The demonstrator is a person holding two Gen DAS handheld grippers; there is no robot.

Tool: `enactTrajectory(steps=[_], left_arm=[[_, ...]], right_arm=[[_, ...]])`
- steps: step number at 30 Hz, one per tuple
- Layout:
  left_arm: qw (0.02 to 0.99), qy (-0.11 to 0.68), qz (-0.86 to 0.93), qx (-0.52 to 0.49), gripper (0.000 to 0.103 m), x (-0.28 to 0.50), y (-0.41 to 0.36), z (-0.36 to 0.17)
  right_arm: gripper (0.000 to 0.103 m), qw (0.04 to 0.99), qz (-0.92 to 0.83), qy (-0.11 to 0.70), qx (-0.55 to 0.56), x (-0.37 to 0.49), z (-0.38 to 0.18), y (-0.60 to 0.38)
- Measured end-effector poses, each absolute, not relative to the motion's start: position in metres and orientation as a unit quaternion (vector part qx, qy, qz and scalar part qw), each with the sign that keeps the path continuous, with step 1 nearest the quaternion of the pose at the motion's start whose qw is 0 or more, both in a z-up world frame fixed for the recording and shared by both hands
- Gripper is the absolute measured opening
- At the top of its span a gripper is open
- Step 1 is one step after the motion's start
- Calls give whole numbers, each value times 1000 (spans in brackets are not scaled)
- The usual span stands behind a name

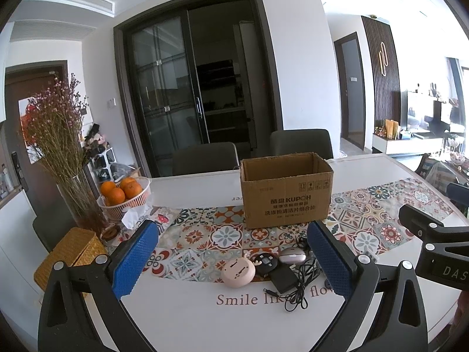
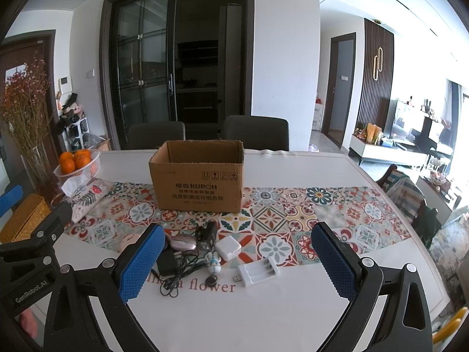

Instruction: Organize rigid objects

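**Both grippers wide open, pile of gadgets sitting in front of the box**

So here's what we've got. The small stuff is bunched together on the near side of the table point(image 2: 263, 316), right where the patterned runner point(image 2: 293, 214) meets the bare white top. In the left wrist view we see a pink round gadget point(image 1: 237, 272), a black round one point(image 1: 265, 262) touching it, a mauve oval case point(image 1: 292, 256) just behind, and a black adapter point(image 1: 283, 278) with its cable point(image 1: 296, 296) tangled over the printed lettering. The right wrist view adds a white charger cube point(image 2: 228, 248), a white battery charger point(image 2: 258, 271) with a USB plug sticking out, and a small white figurine point(image 2: 213, 261) beside the cable.

The cardboard box point(image 1: 285, 193) stands upright on the runner behind the pile, flaps open, near but not touching any of it. We can't see anything inside.

Left gripper point(image 1: 231, 261): jaws spread wide, blue pads point(image 1: 134, 259) either side of the pile, holding nothing, touching nothing. Right gripper point(image 2: 237, 262): same deal, jaws fully apart and empty, the chargers between them in view.

Further out on the left there's a basket of oranges point(image 1: 123, 196), a vase of dried flowers point(image 1: 79, 199), a tissue pack point(image 2: 85, 193) and a wicker box point(image 1: 70, 252).
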State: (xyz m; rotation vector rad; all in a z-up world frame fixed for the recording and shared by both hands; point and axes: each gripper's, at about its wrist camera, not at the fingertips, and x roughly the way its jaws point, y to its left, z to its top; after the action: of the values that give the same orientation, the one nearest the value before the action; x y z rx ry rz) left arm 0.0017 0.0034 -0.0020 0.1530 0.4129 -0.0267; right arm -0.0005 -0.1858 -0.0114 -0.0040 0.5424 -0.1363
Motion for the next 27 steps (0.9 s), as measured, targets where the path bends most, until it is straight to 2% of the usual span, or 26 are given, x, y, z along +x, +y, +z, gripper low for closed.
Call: enactTrajectory(steps=[27], left_arm=[[976,206,-15,75,103,2,3,-3]], right_arm=[[101,961,-66,269,-2,0,-11,-185]])
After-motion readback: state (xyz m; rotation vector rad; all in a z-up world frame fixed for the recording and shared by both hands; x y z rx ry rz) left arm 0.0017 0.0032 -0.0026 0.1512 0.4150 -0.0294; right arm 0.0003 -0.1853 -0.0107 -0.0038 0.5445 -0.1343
